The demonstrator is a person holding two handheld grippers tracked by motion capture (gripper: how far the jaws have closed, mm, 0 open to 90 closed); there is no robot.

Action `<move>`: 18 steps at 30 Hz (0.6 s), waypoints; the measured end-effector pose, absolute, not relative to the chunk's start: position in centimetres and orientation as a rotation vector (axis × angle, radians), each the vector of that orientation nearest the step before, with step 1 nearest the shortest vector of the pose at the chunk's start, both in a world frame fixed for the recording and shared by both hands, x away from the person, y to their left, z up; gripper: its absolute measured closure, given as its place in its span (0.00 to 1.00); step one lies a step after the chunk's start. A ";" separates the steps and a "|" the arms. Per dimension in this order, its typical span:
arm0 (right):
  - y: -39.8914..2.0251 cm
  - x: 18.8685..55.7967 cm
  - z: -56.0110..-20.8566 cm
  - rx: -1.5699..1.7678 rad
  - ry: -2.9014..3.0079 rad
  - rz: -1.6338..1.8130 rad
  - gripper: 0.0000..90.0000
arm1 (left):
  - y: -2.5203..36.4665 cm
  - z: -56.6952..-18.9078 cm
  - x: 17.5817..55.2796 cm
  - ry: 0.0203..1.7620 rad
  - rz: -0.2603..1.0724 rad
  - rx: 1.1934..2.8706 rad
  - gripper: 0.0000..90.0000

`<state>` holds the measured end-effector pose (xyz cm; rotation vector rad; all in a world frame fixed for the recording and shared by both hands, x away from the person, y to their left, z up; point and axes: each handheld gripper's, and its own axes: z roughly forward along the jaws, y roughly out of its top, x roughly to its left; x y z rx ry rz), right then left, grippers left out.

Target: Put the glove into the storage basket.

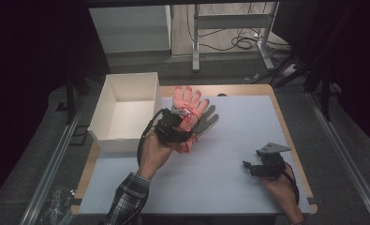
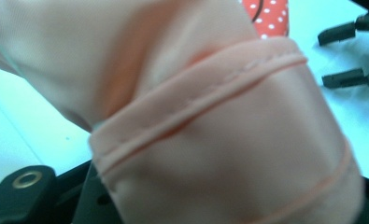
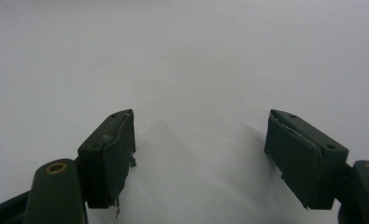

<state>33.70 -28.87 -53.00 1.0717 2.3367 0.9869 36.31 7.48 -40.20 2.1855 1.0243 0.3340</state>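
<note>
A pink-orange glove [image 1: 188,104] is lifted off the white table mat [image 1: 229,136], fingers pointing away from me. My left gripper [image 1: 181,125] is shut on its cuff end. In the left gripper view the peach cuff [image 2: 229,140] is right in front of the camera and hides the jaws; a red, white-dotted patch [image 2: 268,14] peeks out above it. A grey glove [image 1: 207,121] sits partly under the pink one, at its right. My right gripper [image 1: 248,165] rests low at the table's right, open, with nothing but bare mat between its pads [image 3: 109,149].
An open white box [image 1: 108,108] stands at the table's left, right beside the left gripper. The mat's wooden border [image 1: 292,140] shows along the right edge. Behind the table are a desk frame and floor cables [image 1: 241,42].
</note>
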 end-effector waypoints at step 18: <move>-28.9 33.7 -53.0 1.072 2.335 0.990 0.27 | 14.1 -33.1 39.0 1.194 0.485 2.030 0.62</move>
